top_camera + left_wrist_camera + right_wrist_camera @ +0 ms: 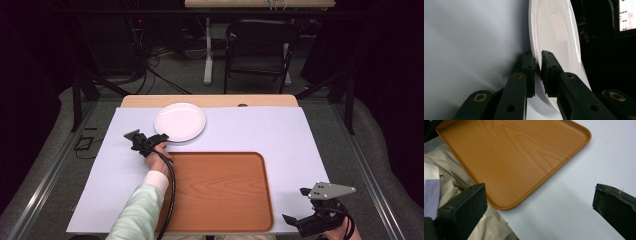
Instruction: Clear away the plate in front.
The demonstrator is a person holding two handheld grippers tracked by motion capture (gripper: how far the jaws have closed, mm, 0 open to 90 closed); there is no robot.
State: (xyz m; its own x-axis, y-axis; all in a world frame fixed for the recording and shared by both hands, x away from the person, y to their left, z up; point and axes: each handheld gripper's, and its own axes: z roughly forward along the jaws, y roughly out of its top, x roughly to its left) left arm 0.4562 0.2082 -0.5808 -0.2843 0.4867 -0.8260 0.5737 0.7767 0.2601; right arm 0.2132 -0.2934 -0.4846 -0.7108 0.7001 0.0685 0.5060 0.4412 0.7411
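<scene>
White china sits pinched at its near rim: the left gripper (538, 65) has clamped onto the plate (180, 121) (far side of the table, beyond the wooden tray (220, 190)). Right gripper (296, 206) hangs wide, grasping nothing, partly cut off.

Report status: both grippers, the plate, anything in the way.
Left gripper shut on white plate rim, plate on table. Right gripper open, idle by wooden tray. Tray bare; nothing between plate and tray.
</scene>
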